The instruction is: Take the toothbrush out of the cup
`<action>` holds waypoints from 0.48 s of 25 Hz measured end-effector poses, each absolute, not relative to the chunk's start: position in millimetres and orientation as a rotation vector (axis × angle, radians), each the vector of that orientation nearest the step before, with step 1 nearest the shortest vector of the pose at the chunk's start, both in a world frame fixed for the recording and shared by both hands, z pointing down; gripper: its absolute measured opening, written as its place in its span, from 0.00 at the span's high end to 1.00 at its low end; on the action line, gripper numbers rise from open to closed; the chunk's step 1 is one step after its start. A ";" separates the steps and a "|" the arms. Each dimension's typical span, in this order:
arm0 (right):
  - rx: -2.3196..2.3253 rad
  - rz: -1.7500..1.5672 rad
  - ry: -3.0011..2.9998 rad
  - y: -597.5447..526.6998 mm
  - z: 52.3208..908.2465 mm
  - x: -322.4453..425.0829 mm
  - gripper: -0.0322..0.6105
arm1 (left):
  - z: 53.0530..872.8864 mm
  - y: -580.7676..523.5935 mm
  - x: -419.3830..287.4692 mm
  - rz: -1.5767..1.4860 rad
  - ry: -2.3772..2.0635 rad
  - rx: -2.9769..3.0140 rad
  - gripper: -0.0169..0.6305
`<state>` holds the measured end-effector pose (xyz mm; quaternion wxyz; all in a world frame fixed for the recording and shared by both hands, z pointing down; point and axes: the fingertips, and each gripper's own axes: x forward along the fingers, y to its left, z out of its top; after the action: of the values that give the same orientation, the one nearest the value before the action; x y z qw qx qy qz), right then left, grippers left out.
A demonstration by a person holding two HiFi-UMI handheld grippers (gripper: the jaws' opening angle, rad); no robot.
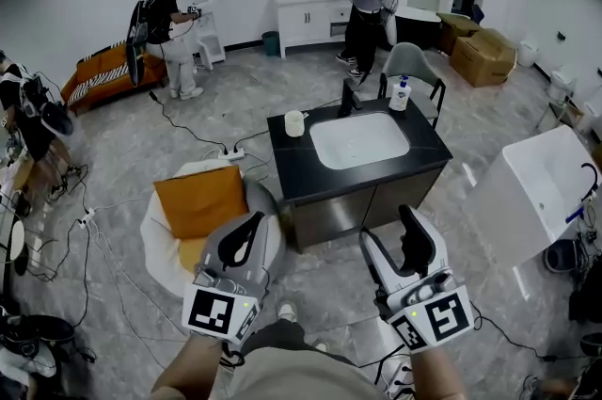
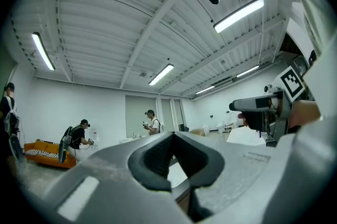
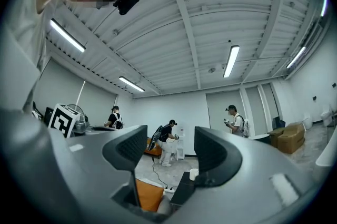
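1. Standing near the far left corner of the dark surface (image 1: 293, 165), just left of the white basin (image 1: 359, 140), is the white cup (image 1: 294, 122). The toothbrush is too small to make out in any view; it probably stands upright in the cup.
2. Seen from the right gripper view, the cup (image 3: 194, 174) shows low between the jaws, close to the right-hand one.
3. The right tool (image 1: 390, 233) has its jaws spread wide with nothing between them. It hangs short of the surface's near edge, and the cup lies ahead and to its left.
4. The left tool (image 1: 246, 238) has its tips together and grips nothing. It is off the near left corner, and the cup lies ahead, slightly to its right.
5. The left tool looks nearer sideways, but the right one is ready to pinch, so the reach likely runs forward and leftward, then lifts straight up.
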<state>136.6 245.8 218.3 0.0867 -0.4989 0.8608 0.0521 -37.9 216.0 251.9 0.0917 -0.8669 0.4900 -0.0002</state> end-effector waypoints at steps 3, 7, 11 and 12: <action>-1.478 0.160 2.566 236.0 222.8 140.9 0.53 | 251.5 214.0 -36.0 0.026 1.459 -2.557 0.97; -1.464 0.148 2.562 214.3 233.3 139.0 0.53 | 262.0 199.1 -33.3 0.034 1.458 -2.551 0.97; -1.449 0.151 2.569 184.2 238.8 132.7 0.53 | 267.1 171.7 -32.7 0.059 1.462 -2.542 0.97; -1.450 0.153 2.569 175.9 240.1 132.4 0.53 | 267.6 164.1 -33.1 0.064 1.459 -2.539 0.97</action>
<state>132.4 175.9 240.1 0.0936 -0.4886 0.8659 0.0515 -33.1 164.1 267.6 0.1062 -0.8619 0.4954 0.0218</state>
